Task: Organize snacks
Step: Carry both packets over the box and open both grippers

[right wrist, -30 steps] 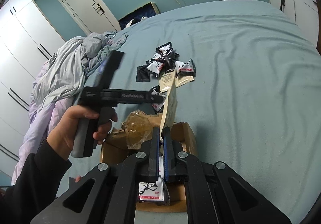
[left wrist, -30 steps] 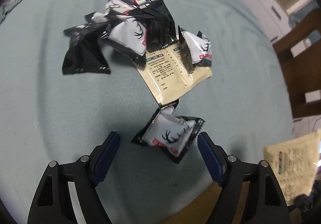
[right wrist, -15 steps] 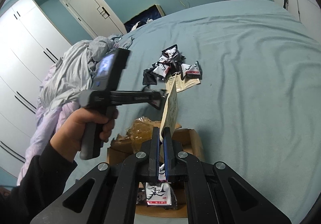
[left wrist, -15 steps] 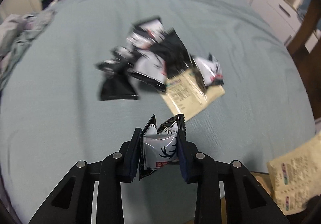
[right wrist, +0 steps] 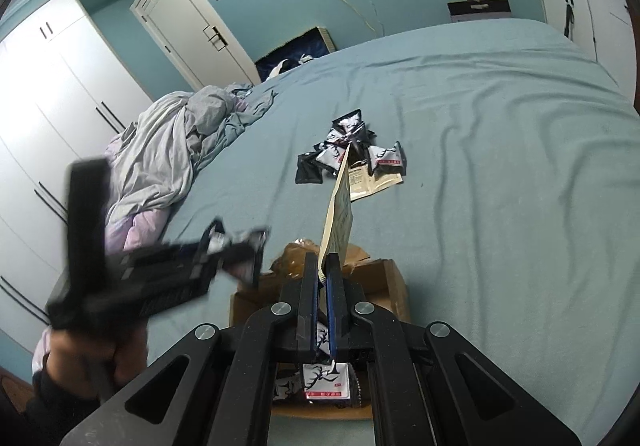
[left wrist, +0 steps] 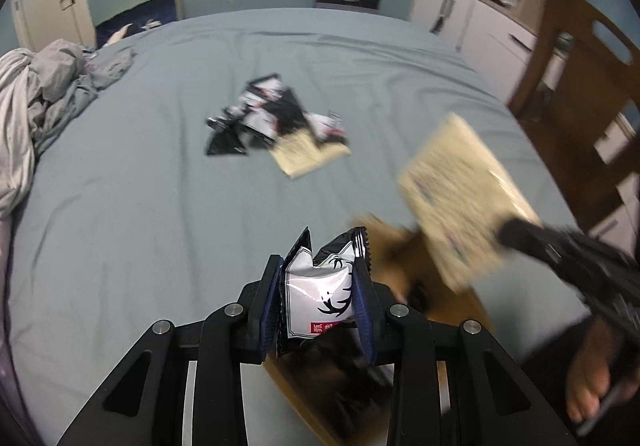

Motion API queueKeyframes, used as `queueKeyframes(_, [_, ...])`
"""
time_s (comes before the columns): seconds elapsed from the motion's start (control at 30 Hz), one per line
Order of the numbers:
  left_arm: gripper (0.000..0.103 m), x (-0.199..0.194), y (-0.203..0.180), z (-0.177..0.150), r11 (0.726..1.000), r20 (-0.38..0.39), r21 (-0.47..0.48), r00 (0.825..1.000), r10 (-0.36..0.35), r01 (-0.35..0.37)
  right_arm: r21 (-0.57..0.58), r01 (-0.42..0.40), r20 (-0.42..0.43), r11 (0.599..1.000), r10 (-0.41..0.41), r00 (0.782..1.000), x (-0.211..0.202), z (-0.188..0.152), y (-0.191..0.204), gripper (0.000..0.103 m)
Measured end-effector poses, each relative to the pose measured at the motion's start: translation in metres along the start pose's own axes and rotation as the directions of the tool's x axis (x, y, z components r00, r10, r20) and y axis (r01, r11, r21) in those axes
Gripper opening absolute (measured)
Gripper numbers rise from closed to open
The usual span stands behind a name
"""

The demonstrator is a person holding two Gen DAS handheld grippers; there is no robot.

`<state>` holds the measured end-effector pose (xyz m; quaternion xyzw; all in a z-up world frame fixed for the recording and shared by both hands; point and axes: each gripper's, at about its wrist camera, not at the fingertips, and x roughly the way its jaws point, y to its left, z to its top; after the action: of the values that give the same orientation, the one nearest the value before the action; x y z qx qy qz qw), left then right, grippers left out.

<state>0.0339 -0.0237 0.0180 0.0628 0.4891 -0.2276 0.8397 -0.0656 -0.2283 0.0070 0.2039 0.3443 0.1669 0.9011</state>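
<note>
In the left wrist view, the left gripper (left wrist: 319, 288) has its fingers clamped on a white snack packet (left wrist: 320, 302) with a black antler mark, held above the blue bedsheet (left wrist: 132, 206) at the edge of a cardboard box (left wrist: 404, 258). A heap of snack packets (left wrist: 276, 118) lies farther off on the sheet. To the right, blurred, a tan sachet (left wrist: 460, 194) hangs from the right gripper's tip.

In the right wrist view, the right gripper (right wrist: 322, 274) is pinched together on that tan sachet, which stands edge-on above the box. Packets lie inside the box (right wrist: 324, 382). The left gripper shows blurred at left, probably gripping its packet.
</note>
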Motion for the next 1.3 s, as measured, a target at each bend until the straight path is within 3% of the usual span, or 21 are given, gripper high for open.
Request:
queueKeyframes(0.17, [0.037, 0.005, -0.028, -0.036, 0.997, 0.0, 0.062, 0.999, -0.042, 0.042, -0.031, 0.002, -0.017, 1.0, -0.002, 1.0, 0.001, -0.004, 0.004, 0.001])
queueKeyframes(0.23, [0.063, 0.012, -0.035, -0.04, 0.995, 0.005, 0.097, 1.0, -0.003, 0.002, -0.038, 0.013, -0.025, 0.999, -0.014, 1.0, 0.004, -0.004, 0.005, 0.001])
queueKeyframes(0.27, [0.084, 0.013, -0.037, -0.04, 0.994, 0.017, 0.107, 0.999, 0.033, -0.034, -0.041, 0.016, -0.026, 0.999, -0.017, 1.0, 0.006, -0.002, 0.007, 0.001])
queueKeyframes(0.3, [0.09, 0.012, -0.037, -0.04, 0.991, 0.04, 0.11, 0.997, 0.067, -0.071, -0.046, 0.018, -0.024, 0.999, -0.019, 1.0, 0.005, -0.002, 0.008, 0.001])
queueKeyframes(0.4, [0.09, 0.008, -0.029, -0.036, 0.984, 0.09, 0.085, 0.985, 0.148, -0.156, -0.069, 0.017, -0.009, 0.997, -0.018, 1.0, 0.001, -0.003, 0.012, 0.002])
queueKeyframes(0.63, [0.09, -0.003, 0.011, -0.034, 0.977, 0.095, -0.102, 0.976, 0.195, -0.186, -0.101, 0.013, -0.051, 0.995, -0.018, 0.999, 0.007, -0.009, 0.017, 0.002])
queueKeyframes(0.8, [0.09, -0.004, 0.018, -0.034, 0.959, 0.101, -0.126, 0.959, 0.265, -0.252, -0.132, -0.021, -0.09, 0.991, 0.009, 0.996, 0.012, -0.012, 0.026, 0.003])
queueKeyframes(0.97, [0.09, 0.004, 0.019, -0.034, 0.956, 0.061, -0.121, 0.959, 0.278, -0.269, -0.05, -0.033, -0.131, 0.998, 0.026, 0.991, 0.018, -0.006, 0.018, 0.004])
queueKeyframes(1.07, [0.09, 0.004, 0.021, -0.032, 0.955, 0.058, -0.14, 0.96, 0.273, -0.263, 0.026, 0.011, -0.155, 1.0, -0.007, 0.988, 0.024, -0.002, 0.008, 0.005])
queueKeyframes(1.17, [0.09, 0.003, 0.026, -0.031, 0.952, 0.053, -0.162, 0.961, 0.271, -0.259, 0.091, 0.043, -0.168, 0.995, -0.027, 0.985, 0.027, 0.0, 0.001, 0.025])
queueKeyframes(1.23, [0.09, 0.003, 0.027, -0.03, 0.95, 0.05, -0.168, 0.96, 0.275, -0.263, 0.155, 0.017, -0.148, 0.988, 0.007, 0.989, 0.022, 0.002, -0.003, 0.054])
queueKeyframes(1.3, [0.09, 0.003, 0.029, -0.03, 0.948, 0.049, -0.174, 0.959, 0.278, -0.266, 0.194, -0.031, -0.117, 0.98, 0.055, 0.992, 0.017, 0.006, -0.007, 0.068])
